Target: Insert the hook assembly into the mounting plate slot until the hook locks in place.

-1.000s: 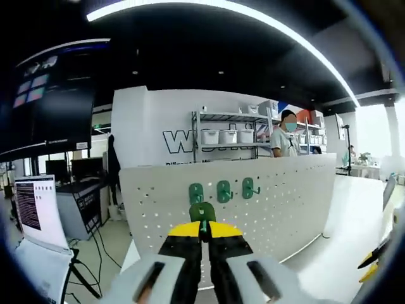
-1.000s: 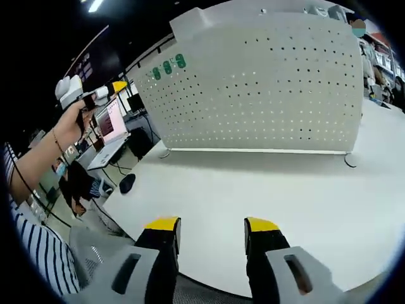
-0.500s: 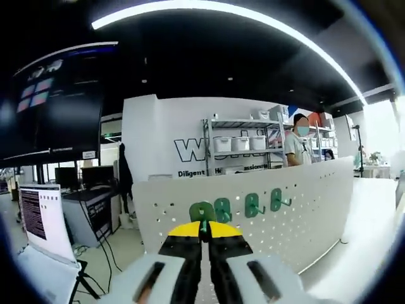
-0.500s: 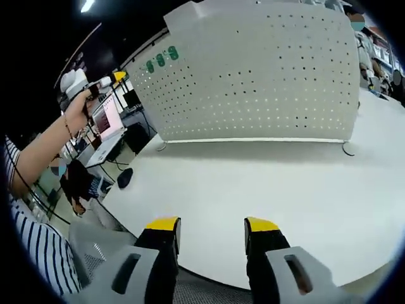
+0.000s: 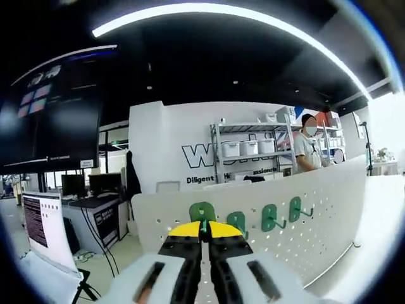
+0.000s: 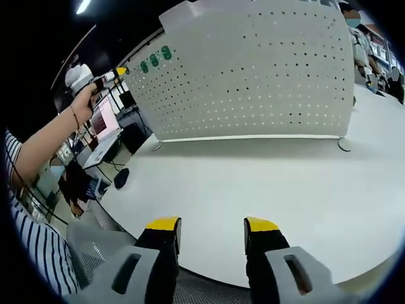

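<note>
**Green hook in left gripper, near pegboard's top-left end**

Green hook assembly [image 5: 202, 211] sat pinched between the yellow tips of the left gripper [image 5: 203, 229], jaws nearly together on it, just below centre of the left gripper view. It overlapped the white perforated mounting plate [image 5: 304, 221] near that plate's left end; couldn't tell if it was touching the plate or seated in a slot.

Three more green hooks [image 5: 269, 217] hung on the plate in a row, right of the held one, climbing toward centre right.

Versus 1.0 s ago: the camera had swung. The plate and the hung hooks sat further right in the frame and the held hook appeared nearer the plate's left end. The row had been above the jaws, now beside them. The grip looked unchanged.

Background in the same view: shelving with white bins [image 5: 250, 149], a person [image 5: 311, 150] standing behind the plate at centre right, and a laptop screen [image 5: 41, 223] at lower left.

Right gripper [image 6: 211, 229] was wide open with nothing in it, over the white table [image 6: 253, 190] at the bottom of the right gripper view, same as earlier. In that view the person's left hand [image 6: 85, 101] held the left gripper up at upper left, close to the plate's end, with a striped sleeve [image 6: 38, 253] at lower left. Against the earlier frame that hand had shifted slightly in the frame, but the camera had moved too.
</note>
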